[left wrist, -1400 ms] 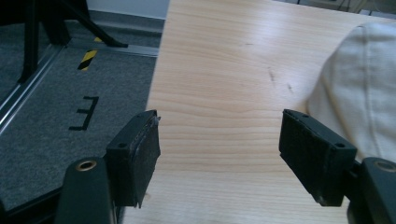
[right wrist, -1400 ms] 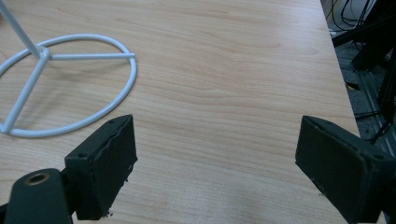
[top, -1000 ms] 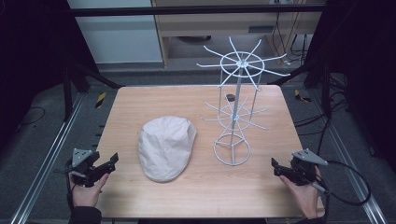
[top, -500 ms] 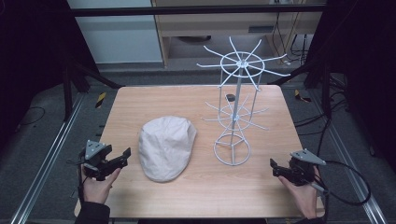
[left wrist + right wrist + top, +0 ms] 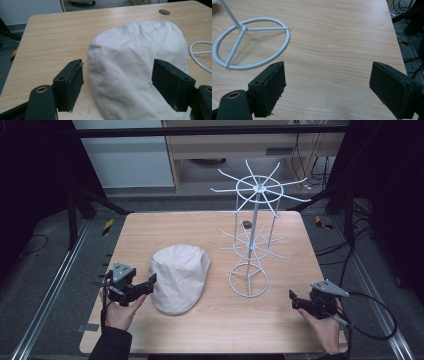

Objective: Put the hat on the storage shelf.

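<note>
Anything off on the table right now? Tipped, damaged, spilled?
Nothing stands out. The beige cap lies flat on the table, the white wire rack stands upright beside it, apart from it. The left hand-held gripper is open at the cap's edge; no spill or damage visible.

black jaws, grey three-cornered plates, trailing cable, dark sleeve (image 5: pixel 112 342)

I have moved the left tongs (image 5: pixel 148 282) in from the worktop's (image 5: pixel 200 227) left edge toward the cap (image 5: pixel 179 277). Their open jaws now flank the cap's near left edge, where earlier they stood well apart from it.
</note>
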